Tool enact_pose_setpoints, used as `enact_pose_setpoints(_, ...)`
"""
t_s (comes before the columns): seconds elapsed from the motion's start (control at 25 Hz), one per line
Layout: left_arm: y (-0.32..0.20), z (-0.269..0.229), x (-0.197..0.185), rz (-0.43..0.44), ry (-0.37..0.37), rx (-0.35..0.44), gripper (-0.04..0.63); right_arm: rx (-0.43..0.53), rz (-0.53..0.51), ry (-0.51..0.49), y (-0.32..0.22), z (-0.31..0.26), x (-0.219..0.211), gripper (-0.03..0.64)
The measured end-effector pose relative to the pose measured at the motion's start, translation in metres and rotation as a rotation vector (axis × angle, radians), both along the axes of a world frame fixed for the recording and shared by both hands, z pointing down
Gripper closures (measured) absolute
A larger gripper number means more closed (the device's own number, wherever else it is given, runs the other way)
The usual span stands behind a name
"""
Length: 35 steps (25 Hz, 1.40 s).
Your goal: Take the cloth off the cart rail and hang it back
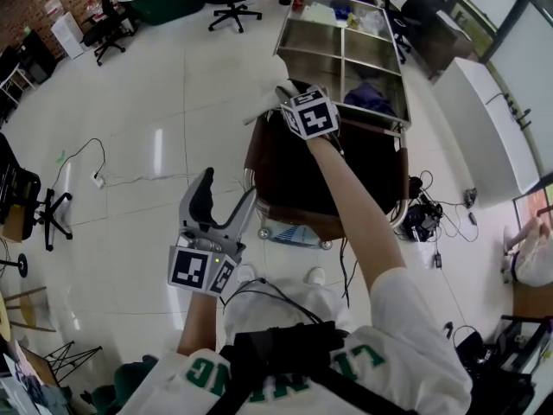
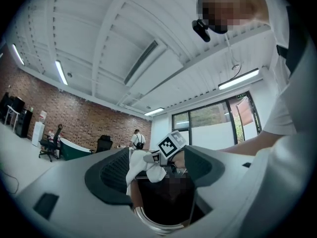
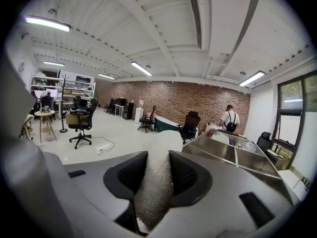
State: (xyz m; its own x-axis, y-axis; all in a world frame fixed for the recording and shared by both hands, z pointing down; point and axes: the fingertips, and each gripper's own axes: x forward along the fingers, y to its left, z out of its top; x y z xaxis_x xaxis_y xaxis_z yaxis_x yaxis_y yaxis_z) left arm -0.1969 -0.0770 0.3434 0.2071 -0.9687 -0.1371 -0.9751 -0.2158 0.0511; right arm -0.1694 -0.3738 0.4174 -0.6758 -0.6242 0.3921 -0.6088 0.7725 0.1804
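My right gripper (image 3: 157, 176) is clamped tight on the white terry cloth (image 3: 159, 155), which is held up at the near end of the compartmented steel cart (image 1: 346, 46). The cloth looks light, limp and grippy, so I judge a bunched fold the safest hold. My left gripper (image 2: 154, 168) gapes empty, short of the cart. Glossy white floor tiles (image 1: 155, 145) surround the cart.

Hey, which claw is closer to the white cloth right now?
Right. The right claw is shut on the white cloth by the cart; the left claw hangs open and empty, well back from it.
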Motion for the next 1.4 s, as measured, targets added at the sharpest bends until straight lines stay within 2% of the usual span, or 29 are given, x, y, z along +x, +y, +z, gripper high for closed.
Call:
enact_pose_setpoints(0.32,-0.015,-0.009,0.029,0.089,-0.002,0.014,0.25,0.081,-0.068,-0.286,0.055,-0.099,0.048,0.471)
enact_pose_setpoints(0.48,-0.022,-0.01,0.045,0.132,0.004,0.024,0.249,0.154,-0.022,-0.411,0.089,-0.138,0.098,0.472)
enact_pose_setpoints(0.6,-0.028,-0.012,0.051,0.149,0.0,0.035,0.249,0.219,0.049,-0.467,0.111,-0.152,0.138,0.472)
enact_pose_setpoints(0.84,-0.04,-0.005,0.062,0.159,0.004,0.025,0.249,0.31,0.178,-0.507,0.149,-0.144,0.208,0.474)
enact_pose_setpoints(1.0,-0.044,-0.006,0.067,0.143,-0.005,0.032,0.25,0.345,0.25,-0.519,0.177,-0.128,0.238,0.474)
enact_pose_setpoints(1.2,-0.048,-0.009,0.052,0.058,-0.002,0.045,0.249,0.403,0.291,-0.499,0.204,-0.108,0.245,0.474)
enact_pose_setpoints(1.4,-0.049,-0.011,0.044,0.017,0.002,0.049,0.25,0.388,0.322,-0.491,0.216,-0.09,0.246,0.474)
